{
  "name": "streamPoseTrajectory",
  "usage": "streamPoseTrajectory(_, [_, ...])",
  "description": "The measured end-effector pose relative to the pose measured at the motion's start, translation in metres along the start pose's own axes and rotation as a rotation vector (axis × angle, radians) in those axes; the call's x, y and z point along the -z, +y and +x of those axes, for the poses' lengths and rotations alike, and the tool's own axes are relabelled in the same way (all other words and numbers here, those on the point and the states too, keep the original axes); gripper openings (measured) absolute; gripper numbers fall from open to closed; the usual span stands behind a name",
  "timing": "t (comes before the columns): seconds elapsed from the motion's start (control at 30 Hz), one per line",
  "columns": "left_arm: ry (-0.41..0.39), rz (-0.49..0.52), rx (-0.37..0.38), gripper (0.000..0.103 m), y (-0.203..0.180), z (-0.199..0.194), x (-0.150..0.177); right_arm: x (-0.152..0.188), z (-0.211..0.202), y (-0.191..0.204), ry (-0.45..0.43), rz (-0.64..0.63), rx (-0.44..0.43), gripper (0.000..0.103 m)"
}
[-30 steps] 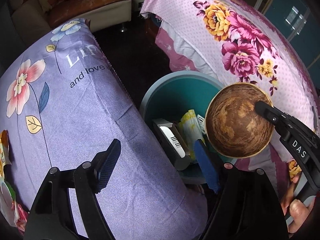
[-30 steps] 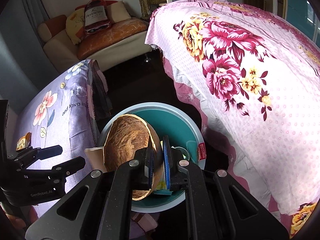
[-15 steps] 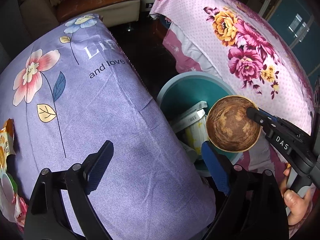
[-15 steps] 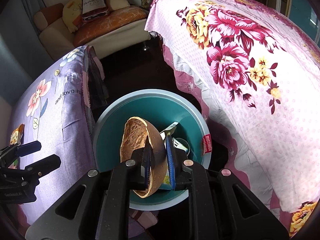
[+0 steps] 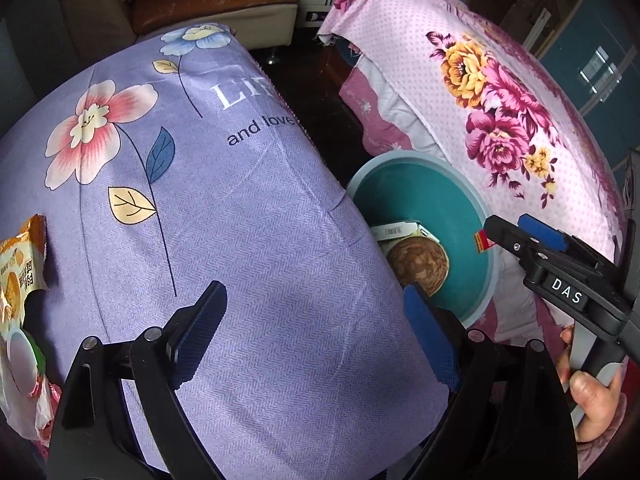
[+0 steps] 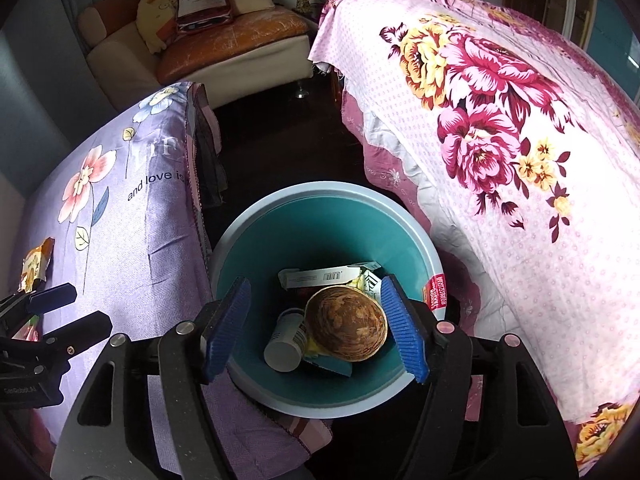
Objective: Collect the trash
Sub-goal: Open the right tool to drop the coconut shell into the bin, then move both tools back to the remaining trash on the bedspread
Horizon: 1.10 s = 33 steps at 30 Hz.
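A brown coconut shell (image 6: 346, 324) lies in the teal bin (image 6: 320, 192) on top of a white box (image 6: 320, 278) and a white cup (image 6: 286, 340). My right gripper (image 6: 314, 282) hangs over the bin with its jaws opening and apart from the shell below. In the left wrist view the shell (image 5: 418, 262) shows inside the bin (image 5: 404, 156), with the right gripper (image 5: 506, 222) above the rim. My left gripper (image 5: 316, 288) stands open and empty over the purple cloth. An orange snack wrapper (image 5: 20, 264) lies at the cloth's left edge, close to the left gripper (image 6: 90, 306).
The bin stands on dark floor between the purple flowered cloth (image 5: 240, 220) and a pink flowered bed (image 6: 500, 120). A sofa (image 6: 224, 40) with cushions is at the back. A person's hand (image 5: 588, 408) holds the right gripper's handle.
The right gripper's jaws have spread and let go of the coconut shell, which dropped into the bin. The left gripper has shifted left over the purple cloth, away from the bin.
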<state>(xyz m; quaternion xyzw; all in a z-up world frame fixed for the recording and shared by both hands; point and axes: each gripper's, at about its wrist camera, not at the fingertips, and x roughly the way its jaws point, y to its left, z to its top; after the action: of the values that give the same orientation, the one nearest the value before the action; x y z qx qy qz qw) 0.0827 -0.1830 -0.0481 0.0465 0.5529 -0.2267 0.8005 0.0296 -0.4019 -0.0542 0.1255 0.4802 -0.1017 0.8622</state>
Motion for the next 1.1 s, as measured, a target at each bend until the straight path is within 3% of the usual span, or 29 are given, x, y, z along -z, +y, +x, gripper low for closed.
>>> streamPoseTrajectory(0.27, [-0.037,-0.066,-0.013,0.09,0.043,-0.028,0.014,0.002,-0.006,0.036,0.02,-0.047,-0.015,0.074])
streamPoseTrajectory(0.57, [-0.079,-0.153,-0.062,0.09,0.113,-0.064,0.04,0.008,-0.014,0.104,0.039,-0.16,-0.051,0.075])
streamPoseTrajectory(0.87, [-0.147,-0.214,-0.147,0.091,0.187,-0.11,0.073,0.02,-0.009,0.198,0.12,-0.28,-0.168,0.075])
streamPoseTrajectory(1.1, [-0.126,-0.293,-0.203,0.091,0.247,-0.118,0.109,0.031,0.002,0.268,0.205,-0.351,-0.288,0.075])
